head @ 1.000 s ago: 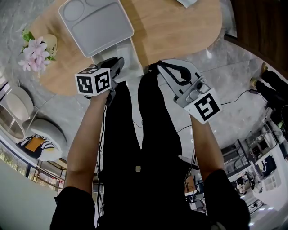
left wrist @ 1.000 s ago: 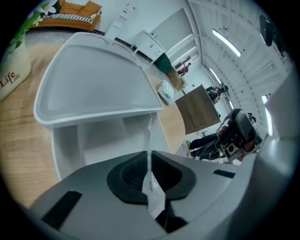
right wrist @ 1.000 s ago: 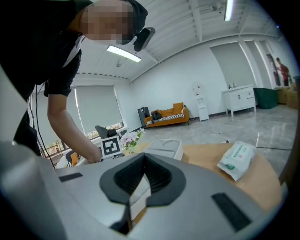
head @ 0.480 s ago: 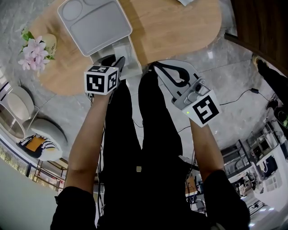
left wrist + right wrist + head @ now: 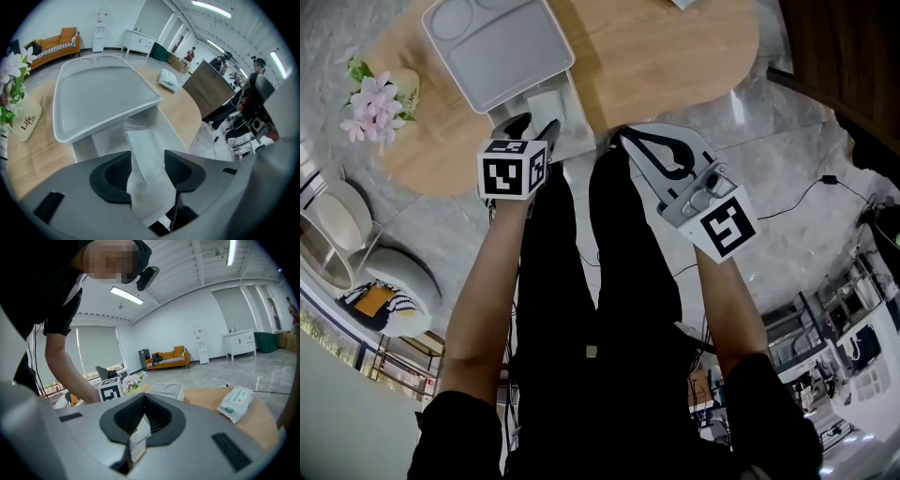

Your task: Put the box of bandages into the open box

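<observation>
The open box (image 5: 572,120) is a white container at the wooden table's near edge, its pale lid (image 5: 500,49) raised behind it. My left gripper (image 5: 531,127) points steeply down over it. In the left gripper view the white box of bandages (image 5: 146,171) slants between the jaws of my left gripper (image 5: 147,169), its far end inside the open box (image 5: 157,119). These jaws have just been opening; a gap shows beside the right pad. My right gripper (image 5: 630,142) hangs by the table edge, and the right gripper view shows it (image 5: 140,401) shut and empty.
A pot of pink flowers (image 5: 377,96) stands at the table's left end. A packet of wipes (image 5: 237,402) lies on the far side of the table (image 5: 675,47). White chairs (image 5: 342,230) stand on the floor at left.
My left gripper's marker cube has shifted slightly right and rolled toward the open box. The right gripper has stayed where it was.
</observation>
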Demonstrator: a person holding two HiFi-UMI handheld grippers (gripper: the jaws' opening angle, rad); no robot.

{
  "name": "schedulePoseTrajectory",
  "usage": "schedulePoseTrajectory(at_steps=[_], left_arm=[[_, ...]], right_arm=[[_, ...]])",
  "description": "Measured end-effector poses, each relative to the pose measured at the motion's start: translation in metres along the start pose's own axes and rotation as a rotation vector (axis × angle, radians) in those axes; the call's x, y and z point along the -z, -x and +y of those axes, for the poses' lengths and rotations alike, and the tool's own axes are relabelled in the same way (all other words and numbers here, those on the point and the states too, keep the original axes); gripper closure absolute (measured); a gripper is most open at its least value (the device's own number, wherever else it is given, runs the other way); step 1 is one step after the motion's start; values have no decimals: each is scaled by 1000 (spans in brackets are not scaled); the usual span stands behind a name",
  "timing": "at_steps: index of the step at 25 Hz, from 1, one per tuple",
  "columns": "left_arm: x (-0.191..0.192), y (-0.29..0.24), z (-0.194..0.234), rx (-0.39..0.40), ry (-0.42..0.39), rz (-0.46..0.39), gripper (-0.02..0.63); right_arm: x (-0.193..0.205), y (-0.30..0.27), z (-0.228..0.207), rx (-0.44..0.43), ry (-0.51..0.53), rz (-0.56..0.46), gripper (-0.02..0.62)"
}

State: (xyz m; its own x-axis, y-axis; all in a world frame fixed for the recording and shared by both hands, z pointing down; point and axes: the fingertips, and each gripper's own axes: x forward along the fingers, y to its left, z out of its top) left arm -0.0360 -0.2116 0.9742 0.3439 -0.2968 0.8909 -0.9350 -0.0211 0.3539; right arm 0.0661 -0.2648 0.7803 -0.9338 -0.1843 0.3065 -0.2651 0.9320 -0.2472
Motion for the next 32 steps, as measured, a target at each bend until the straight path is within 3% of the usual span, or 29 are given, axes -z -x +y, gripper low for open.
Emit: schedulePoseTrajectory(at_steps=[5,11,16,20,24,28,32], left_arm=[[2,7,11,-86,-36,17,390],[-9,26,17,-59,-22,-62,392],[-26,67,10,-11,-19,-167,477],[-49,122,3,15,-40,-269,556],[-79,182,0,51,-53,-397,572],[-122,255,-18,189,-84,-562,584],[-145,341,-49,305,-193,-679,589]], right_arm=[[-3,0,4,-9,5,3,584],[-12,-5,5,-8,28,3,584],[-45,-10,16,-10,64,-14,584],[-98,-10,28,1,118,-48,584],[-161,-8,41,18,180,-91,584],[-246,3,53,61,193,-215,584],[-318,24,81,108,225,-284,584]])
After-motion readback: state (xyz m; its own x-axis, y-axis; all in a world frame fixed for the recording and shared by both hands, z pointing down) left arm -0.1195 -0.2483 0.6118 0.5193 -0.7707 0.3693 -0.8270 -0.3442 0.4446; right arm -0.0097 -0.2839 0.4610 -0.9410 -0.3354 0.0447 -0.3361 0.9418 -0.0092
